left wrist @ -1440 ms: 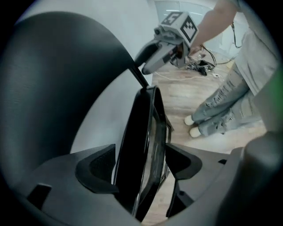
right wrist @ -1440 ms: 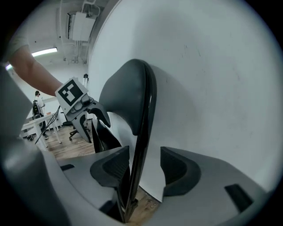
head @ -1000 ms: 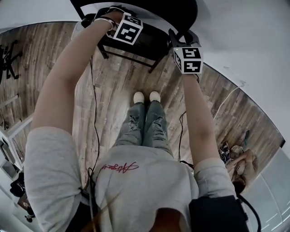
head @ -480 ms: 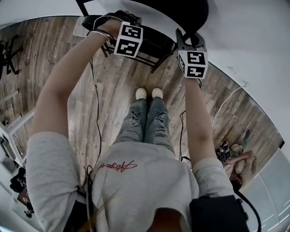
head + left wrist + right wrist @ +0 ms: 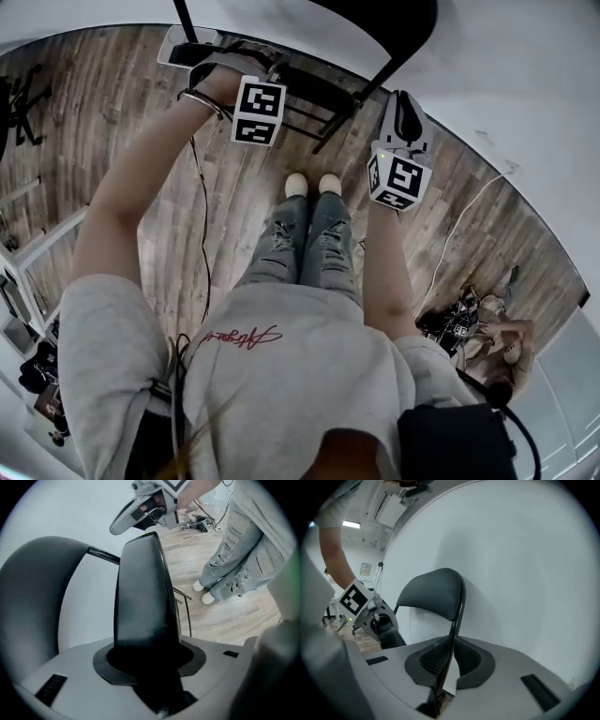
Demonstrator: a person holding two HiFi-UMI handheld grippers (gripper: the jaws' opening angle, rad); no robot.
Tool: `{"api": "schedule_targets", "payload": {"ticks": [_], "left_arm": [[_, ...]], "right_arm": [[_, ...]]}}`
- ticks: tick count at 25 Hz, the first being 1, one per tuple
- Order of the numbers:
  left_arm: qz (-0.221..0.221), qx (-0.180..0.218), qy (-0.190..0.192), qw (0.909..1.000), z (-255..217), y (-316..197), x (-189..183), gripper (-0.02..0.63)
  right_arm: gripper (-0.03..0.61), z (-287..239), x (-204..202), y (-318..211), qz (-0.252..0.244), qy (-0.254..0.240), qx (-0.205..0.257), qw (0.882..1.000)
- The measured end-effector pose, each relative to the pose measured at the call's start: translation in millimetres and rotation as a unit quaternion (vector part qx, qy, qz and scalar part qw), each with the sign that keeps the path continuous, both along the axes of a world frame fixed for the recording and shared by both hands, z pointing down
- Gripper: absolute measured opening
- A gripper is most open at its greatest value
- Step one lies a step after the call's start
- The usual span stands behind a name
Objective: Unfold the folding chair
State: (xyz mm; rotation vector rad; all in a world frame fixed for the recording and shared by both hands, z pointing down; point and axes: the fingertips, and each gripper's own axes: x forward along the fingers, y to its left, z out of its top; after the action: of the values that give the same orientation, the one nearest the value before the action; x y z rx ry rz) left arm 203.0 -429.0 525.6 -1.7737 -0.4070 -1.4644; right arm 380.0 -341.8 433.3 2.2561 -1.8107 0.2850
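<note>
The black folding chair stands against the white wall, with its backrest (image 5: 389,19) at the top of the head view and its seat (image 5: 314,89) below that. My left gripper (image 5: 230,61) points steeply down and is shut on the seat panel (image 5: 145,602), which fills the gap between its jaws (image 5: 147,644). My right gripper (image 5: 401,98) is at the chair's right side. Its jaws are closing, and the thin frame tube (image 5: 457,606) below the backrest (image 5: 433,592) runs between its pads (image 5: 453,641), touching both.
My feet (image 5: 314,185) are on the wooden floor (image 5: 234,216) just in front of the chair. Cables (image 5: 202,234) trail across the boards. A heap of gear (image 5: 473,323) lies at the right, and a black stand (image 5: 14,112) and white shelving are at the left.
Both grippers have drawn back toward my body, the right one farther. The right jaws have come together around the frame tube. The left stays clamped on the seat.
</note>
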Motion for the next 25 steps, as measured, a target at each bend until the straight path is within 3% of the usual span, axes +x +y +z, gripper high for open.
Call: {"api": "schedule_targets", "payload": {"ticks": [7, 17, 21, 25], "left_arm": [[-0.007, 0.024, 0.026, 0.9994, 2.8, 18.6, -13.1, 0.205], [-0.011, 0.122, 0.109, 0.9866, 12.0, 62.6, -52.6, 0.202], [-0.013, 0.143, 0.133, 0.9807, 14.0, 77.8, -73.6, 0.202], [-0.016, 0.163, 0.169, 0.9718, 20.5, 103.4, -98.5, 0.202]], "right_arm": [[0.018, 21.9, -48.7, 39.2, -0.038, -0.026, -0.026, 0.999], [0.018, 11.8, -143.7, 76.6, -0.142, -0.019, -0.005, 0.99], [0.018, 32.8, -197.1, 105.5, -0.138, -0.037, -0.019, 0.99], [0.018, 53.8, -233.3, 134.9, -0.079, -0.052, -0.013, 0.995]]}}
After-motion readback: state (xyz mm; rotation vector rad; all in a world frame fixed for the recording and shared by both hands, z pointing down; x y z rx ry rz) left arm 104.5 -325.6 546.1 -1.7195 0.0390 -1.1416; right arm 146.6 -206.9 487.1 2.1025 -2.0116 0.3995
